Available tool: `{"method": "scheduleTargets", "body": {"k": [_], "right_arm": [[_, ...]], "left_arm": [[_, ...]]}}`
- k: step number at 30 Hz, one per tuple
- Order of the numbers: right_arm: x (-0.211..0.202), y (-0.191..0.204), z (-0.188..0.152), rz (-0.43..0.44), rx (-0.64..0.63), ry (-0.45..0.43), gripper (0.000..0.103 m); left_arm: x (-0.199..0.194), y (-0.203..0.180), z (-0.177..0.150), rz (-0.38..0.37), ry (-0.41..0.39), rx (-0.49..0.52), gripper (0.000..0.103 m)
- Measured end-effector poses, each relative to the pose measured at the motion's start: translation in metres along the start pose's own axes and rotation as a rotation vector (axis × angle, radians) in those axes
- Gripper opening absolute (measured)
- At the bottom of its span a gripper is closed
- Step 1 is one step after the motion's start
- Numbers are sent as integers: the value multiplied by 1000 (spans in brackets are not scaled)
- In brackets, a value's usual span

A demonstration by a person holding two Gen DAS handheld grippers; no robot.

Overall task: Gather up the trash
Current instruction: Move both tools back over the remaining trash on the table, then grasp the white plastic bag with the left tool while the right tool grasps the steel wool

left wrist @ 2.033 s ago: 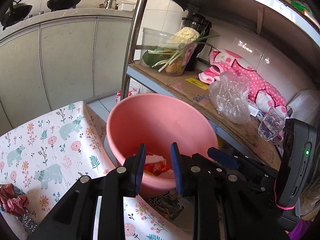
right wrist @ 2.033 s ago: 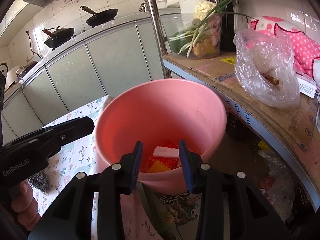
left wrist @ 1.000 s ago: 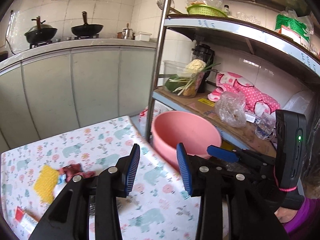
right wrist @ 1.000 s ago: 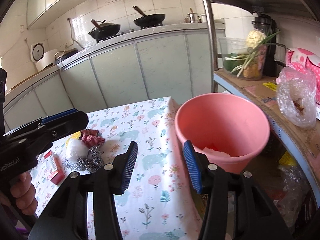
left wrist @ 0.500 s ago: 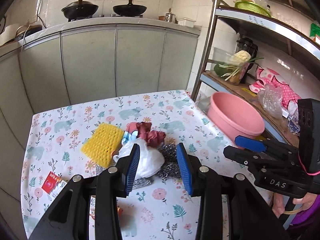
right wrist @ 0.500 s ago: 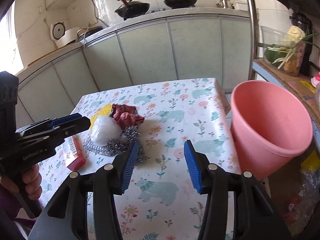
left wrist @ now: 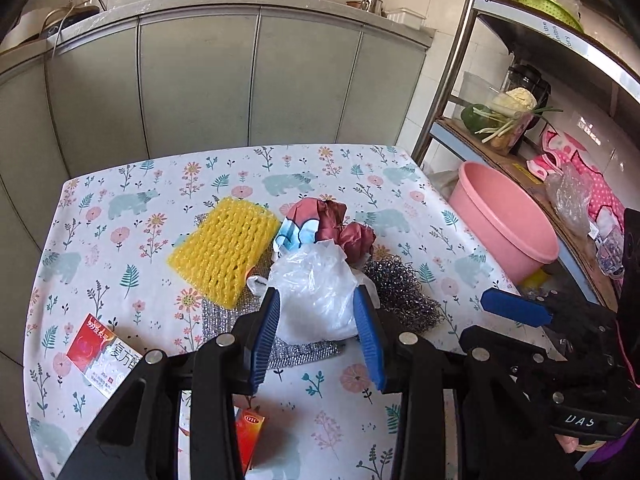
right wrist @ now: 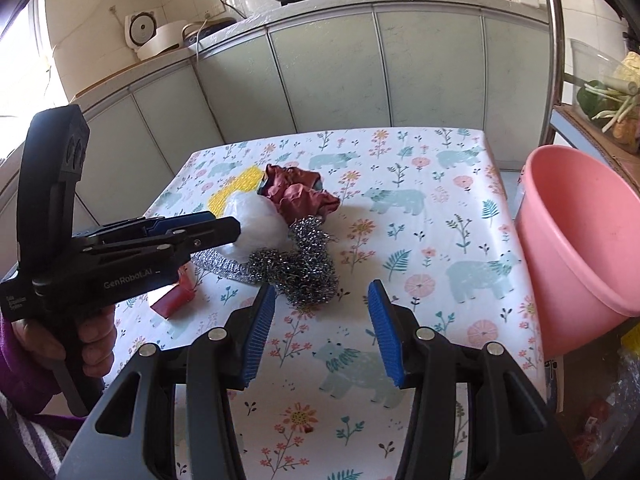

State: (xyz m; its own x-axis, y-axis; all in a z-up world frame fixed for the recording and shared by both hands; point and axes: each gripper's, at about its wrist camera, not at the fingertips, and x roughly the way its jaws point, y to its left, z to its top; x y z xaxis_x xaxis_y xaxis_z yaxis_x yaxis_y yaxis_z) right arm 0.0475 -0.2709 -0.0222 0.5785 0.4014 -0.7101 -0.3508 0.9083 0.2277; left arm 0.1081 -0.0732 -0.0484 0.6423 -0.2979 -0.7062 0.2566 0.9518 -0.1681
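Hovering over the heap of rubbish, the left gripper (left wrist: 316, 336) has its jaws apart on either side of a crumpled white plastic bag (left wrist: 316, 292), though whether the pads touch it cannot be told. The right gripper (right wrist: 322, 330) is also spread apart and empty, poised just short of a tangle of steel wool (right wrist: 304, 268).

Around the bag lie a yellow foam net (left wrist: 224, 248), a crumpled dark red wrapper (left wrist: 344, 228) with a blue and white scrap (left wrist: 294, 234) beside it, and a silver mesh cloth (left wrist: 224, 320) underneath. A red and white carton (left wrist: 102, 350) sits toward the worktop's left edge, and a small red box (left wrist: 248, 432) lies near the front edge, partly hidden by the gripper.

All of this rests in the middle of the floral worktop (left wrist: 160, 184). Past its right edge stands the pink bucket (right wrist: 580, 240); what it holds cannot be seen from here. Behind it, a rack shelf (left wrist: 472, 136) carries a clear tub of vegetables (left wrist: 500, 120).

The strip of worktop between the heap and the right edge is bare, as is the back edge along the cabinets
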Motion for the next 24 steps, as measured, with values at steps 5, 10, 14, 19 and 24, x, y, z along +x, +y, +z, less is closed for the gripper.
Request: {"method": "scheduleTargets", "body": {"k": [5, 10, 14, 19, 24], "right_arm": [[11, 1, 1, 34, 23, 46, 56], [18, 6, 3, 41, 10, 66, 56], [27, 9, 6, 46, 1, 80, 56], [40, 15, 11, 43, -33, 113, 56], [52, 22, 13, 30, -74, 128, 56]], "left_arm": [[0, 1, -4, -21, -4, -2, 31], [-5, 2, -7, -37, -22, 14, 11], [-13, 6, -9, -48, -40, 18, 3], [-26, 13, -8, -47, -73, 4, 1], [-34, 18, -7, -57, -89, -7, 1]]}}
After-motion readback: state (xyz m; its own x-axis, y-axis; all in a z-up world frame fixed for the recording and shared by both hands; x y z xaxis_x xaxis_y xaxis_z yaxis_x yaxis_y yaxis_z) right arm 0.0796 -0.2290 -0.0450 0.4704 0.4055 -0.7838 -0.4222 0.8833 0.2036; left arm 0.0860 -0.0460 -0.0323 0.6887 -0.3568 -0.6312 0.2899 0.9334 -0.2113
